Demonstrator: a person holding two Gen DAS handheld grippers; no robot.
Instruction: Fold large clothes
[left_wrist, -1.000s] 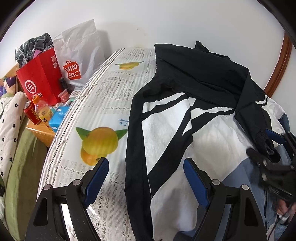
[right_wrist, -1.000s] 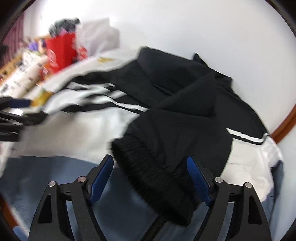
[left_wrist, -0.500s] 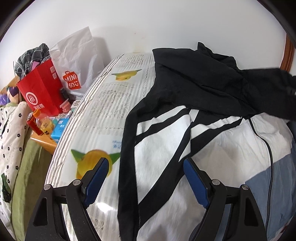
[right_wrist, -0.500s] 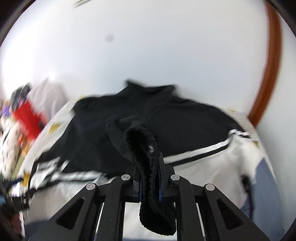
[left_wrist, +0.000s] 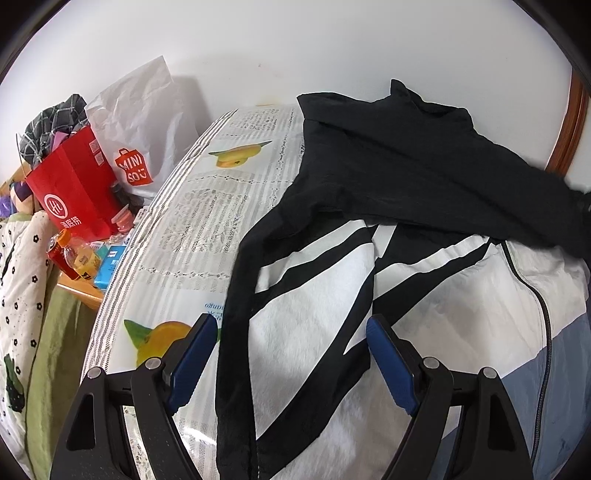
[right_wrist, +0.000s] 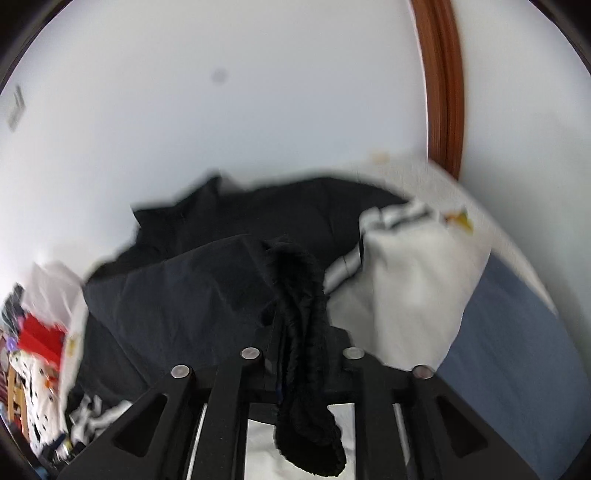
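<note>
A large black, white and blue jacket (left_wrist: 424, 288) lies spread on a bed with a fruit-print sheet (left_wrist: 207, 221). My left gripper (left_wrist: 291, 354) is open and empty, low over the jacket's left edge and black sleeve (left_wrist: 240, 325). My right gripper (right_wrist: 299, 332) is shut on the black ribbed sleeve cuff (right_wrist: 303, 332) and holds it up over the jacket's black upper part (right_wrist: 229, 266). In the left wrist view that sleeve (left_wrist: 498, 199) stretches across to the right edge. The right view is blurred.
A red paper bag (left_wrist: 74, 192) and a white Miniso bag (left_wrist: 140, 136) stand at the bed's far left, with bottles (left_wrist: 77, 258) and a blue box on a wooden stand. A white wall runs behind the bed. A brown door frame (right_wrist: 443, 85) is at the right.
My right gripper shut on the black cuff, then lifted and carried it across toward the wall. The sleeve now lies stretched over the jacket's top. My left gripper stayed open, shifting slightly.
</note>
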